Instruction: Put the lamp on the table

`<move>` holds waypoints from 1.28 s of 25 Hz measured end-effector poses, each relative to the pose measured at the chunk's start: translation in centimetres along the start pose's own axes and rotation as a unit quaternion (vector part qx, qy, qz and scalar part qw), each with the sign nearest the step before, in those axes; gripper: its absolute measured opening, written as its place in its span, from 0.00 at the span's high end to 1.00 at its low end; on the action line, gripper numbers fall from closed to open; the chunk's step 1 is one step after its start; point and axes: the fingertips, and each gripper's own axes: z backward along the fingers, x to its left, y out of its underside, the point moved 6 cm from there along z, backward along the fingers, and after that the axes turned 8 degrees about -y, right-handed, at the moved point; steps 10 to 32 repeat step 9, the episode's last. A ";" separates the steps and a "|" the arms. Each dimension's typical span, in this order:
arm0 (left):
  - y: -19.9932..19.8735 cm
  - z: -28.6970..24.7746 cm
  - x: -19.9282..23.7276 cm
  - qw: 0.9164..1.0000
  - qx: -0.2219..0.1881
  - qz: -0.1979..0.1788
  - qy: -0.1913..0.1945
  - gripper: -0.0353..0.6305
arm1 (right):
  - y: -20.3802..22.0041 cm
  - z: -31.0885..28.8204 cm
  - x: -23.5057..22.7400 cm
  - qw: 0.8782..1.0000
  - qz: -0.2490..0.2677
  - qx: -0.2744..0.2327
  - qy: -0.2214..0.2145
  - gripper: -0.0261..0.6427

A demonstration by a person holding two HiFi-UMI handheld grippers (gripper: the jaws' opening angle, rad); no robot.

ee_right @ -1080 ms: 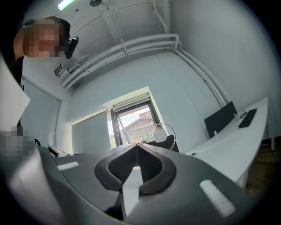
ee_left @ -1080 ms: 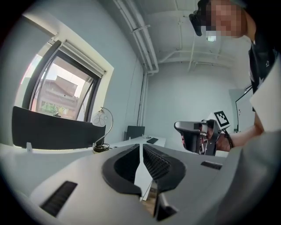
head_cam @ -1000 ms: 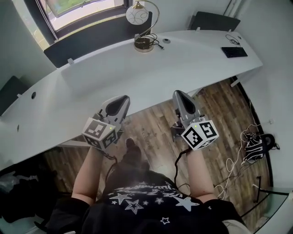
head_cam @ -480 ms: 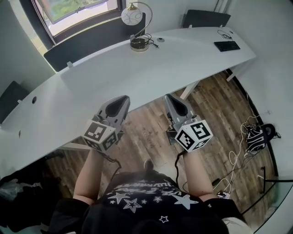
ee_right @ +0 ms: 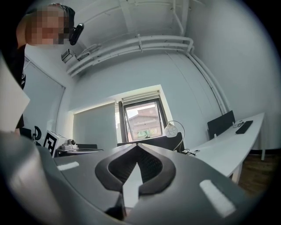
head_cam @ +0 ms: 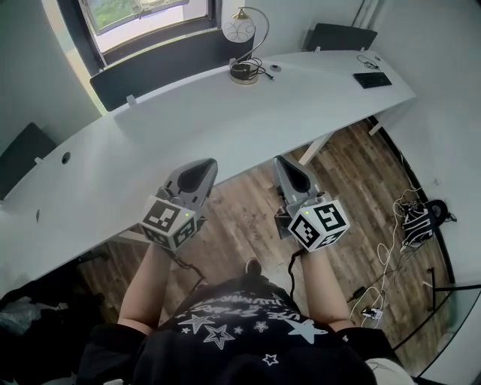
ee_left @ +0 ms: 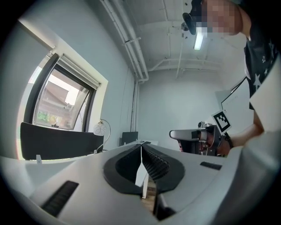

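The lamp, with a gold curved arm and a white globe shade, stands upright on the far side of the long white table, by the window. It also shows small in the left gripper view as the lamp and in the right gripper view as the lamp. My left gripper and right gripper hover side by side over the floor, short of the table's near edge and far from the lamp. The jaws of the left gripper and the right gripper meet with nothing between them.
A black keyboard lies at the table's right end, a black chair behind it. A dark panel runs along the table's back edge under the window. Cables and a black bundle lie on the wood floor at right.
The head view has swung slightly, so the lamp and table sit differently in the frame. Both grippers keep about the same place before the table edge. The lamp has not moved.
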 end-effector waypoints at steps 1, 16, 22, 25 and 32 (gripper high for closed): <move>0.0 0.6 0.3 1.000 0.002 -0.001 0.004 0.93 | 0.3 0.1 0.6 1.000 -0.001 0.001 0.006 0.96; 0.1 4.6 1.6 1.000 0.001 -0.019 0.022 0.93 | 1.0 0.4 5.1 0.999 0.003 -0.003 0.038 0.96; 0.1 4.6 1.6 1.000 0.001 -0.019 0.022 0.93 | 1.0 0.4 5.1 0.999 0.003 -0.003 0.038 0.96; 0.1 4.6 1.6 1.000 0.001 -0.019 0.022 0.93 | 1.0 0.4 5.1 0.999 0.003 -0.003 0.038 0.96; 0.1 4.6 1.6 1.000 0.001 -0.019 0.022 0.93 | 1.0 0.4 5.1 0.999 0.003 -0.003 0.038 0.96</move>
